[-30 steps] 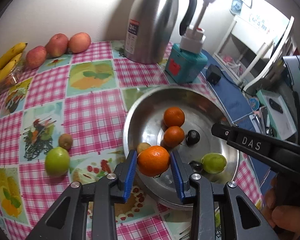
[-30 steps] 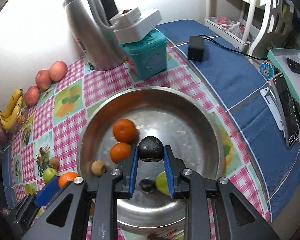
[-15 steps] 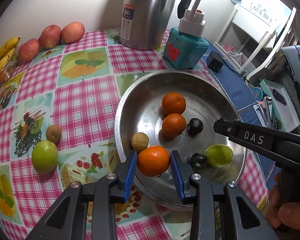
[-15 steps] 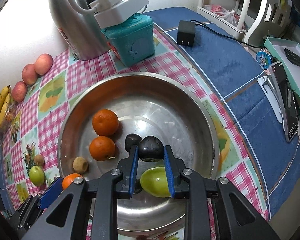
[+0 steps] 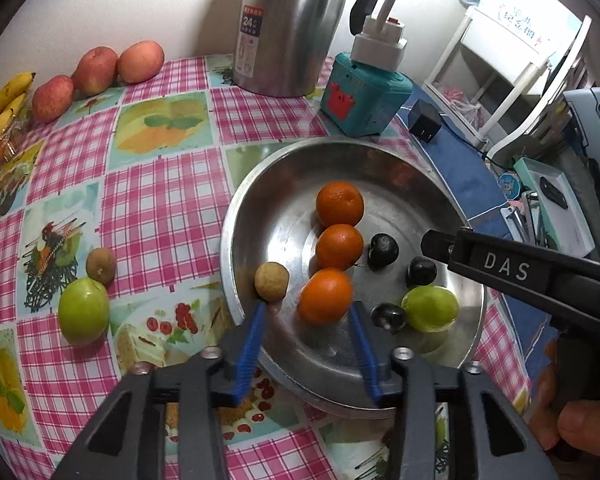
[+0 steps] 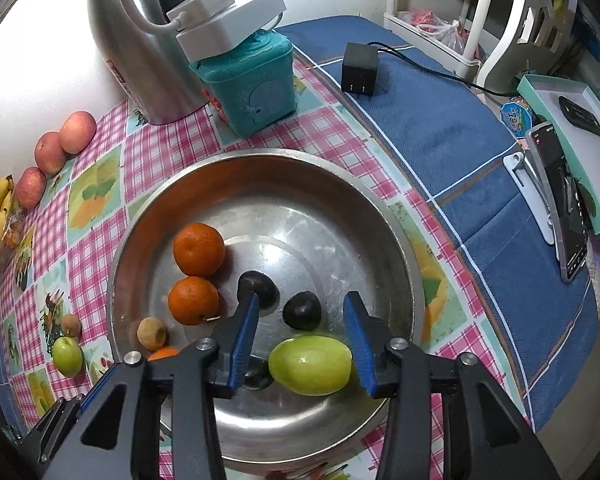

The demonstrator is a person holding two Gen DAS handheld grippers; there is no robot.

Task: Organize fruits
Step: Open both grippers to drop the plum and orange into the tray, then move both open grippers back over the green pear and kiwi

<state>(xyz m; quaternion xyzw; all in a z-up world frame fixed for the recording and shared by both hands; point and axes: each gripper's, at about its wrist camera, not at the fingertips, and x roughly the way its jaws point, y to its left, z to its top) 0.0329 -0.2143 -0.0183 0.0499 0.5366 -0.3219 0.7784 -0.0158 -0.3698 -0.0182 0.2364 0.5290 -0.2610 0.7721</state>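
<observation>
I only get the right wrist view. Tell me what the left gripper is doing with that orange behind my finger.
Observer: The left gripper is opening; the orange sits in the bowl between its pads, not clamped.
Operator: Count the oranges in the bowl.
Observer: Three, in a row; your view hides most of the nearest one.
Operator: Report what holds the right gripper.
Observer: A hand grips the handle of the right gripper, at the lower right of the left wrist view.
</observation>
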